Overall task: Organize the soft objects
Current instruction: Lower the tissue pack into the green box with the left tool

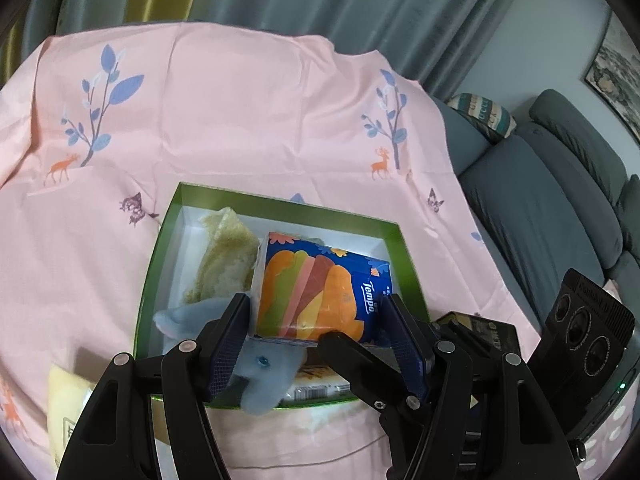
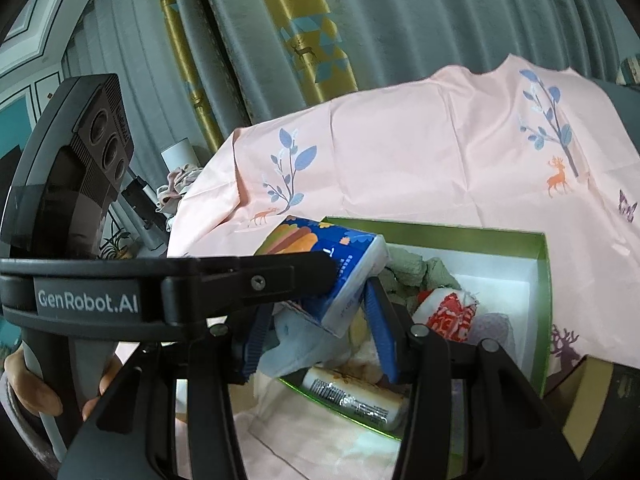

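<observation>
My left gripper (image 1: 316, 336) is shut on a blue and orange Tempo tissue pack (image 1: 316, 288), held just above a green box (image 1: 280, 204) with a white inside. The pack also shows in the right wrist view (image 2: 320, 252), crossed by the left gripper's arm. In the box lie a beige cloth (image 1: 228, 252) and a light blue plush (image 1: 264, 376). My right gripper (image 2: 320, 344) is open over the box's near edge, above the blue plush (image 2: 296, 344), holding nothing. A red and white soft item (image 2: 448, 312) and a wrapped pack (image 2: 352, 400) lie in the box (image 2: 544, 280).
A pink printed cloth (image 1: 240, 120) covers the surface. A pale yellow packet (image 1: 64, 408) lies left of the box. A grey sofa (image 1: 540, 200) stands to the right, curtains (image 2: 360, 40) behind.
</observation>
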The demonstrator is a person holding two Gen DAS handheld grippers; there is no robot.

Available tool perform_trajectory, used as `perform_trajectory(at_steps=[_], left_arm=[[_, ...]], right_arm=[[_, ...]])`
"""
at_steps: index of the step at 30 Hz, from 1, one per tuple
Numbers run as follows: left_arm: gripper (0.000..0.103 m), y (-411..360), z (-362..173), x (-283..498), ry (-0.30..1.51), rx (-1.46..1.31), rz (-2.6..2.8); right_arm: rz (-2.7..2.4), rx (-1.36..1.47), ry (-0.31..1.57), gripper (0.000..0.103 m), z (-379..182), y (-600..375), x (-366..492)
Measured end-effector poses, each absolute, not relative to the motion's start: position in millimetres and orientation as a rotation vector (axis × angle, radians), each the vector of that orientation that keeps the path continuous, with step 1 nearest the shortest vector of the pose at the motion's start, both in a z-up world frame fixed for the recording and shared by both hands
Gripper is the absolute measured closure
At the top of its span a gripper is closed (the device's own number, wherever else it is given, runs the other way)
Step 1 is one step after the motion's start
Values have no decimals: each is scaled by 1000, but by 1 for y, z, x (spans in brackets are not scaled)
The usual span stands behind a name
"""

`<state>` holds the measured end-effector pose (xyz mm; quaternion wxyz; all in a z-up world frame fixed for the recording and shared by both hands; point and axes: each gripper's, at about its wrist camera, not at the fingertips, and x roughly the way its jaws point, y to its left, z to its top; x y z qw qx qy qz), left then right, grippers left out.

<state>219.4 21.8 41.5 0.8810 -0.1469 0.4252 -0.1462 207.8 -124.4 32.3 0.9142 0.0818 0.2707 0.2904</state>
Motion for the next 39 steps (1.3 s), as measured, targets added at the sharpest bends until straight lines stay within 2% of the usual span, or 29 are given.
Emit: perform_trajectory(at_steps=[21,39], left_arm=[[35,13,19,245,945,-257,-295],[35,-14,30,259,943,-189,-318]], right_arm=[[567,215,622,56,14,-128,228],[492,272,581,55,20,-148,231]])
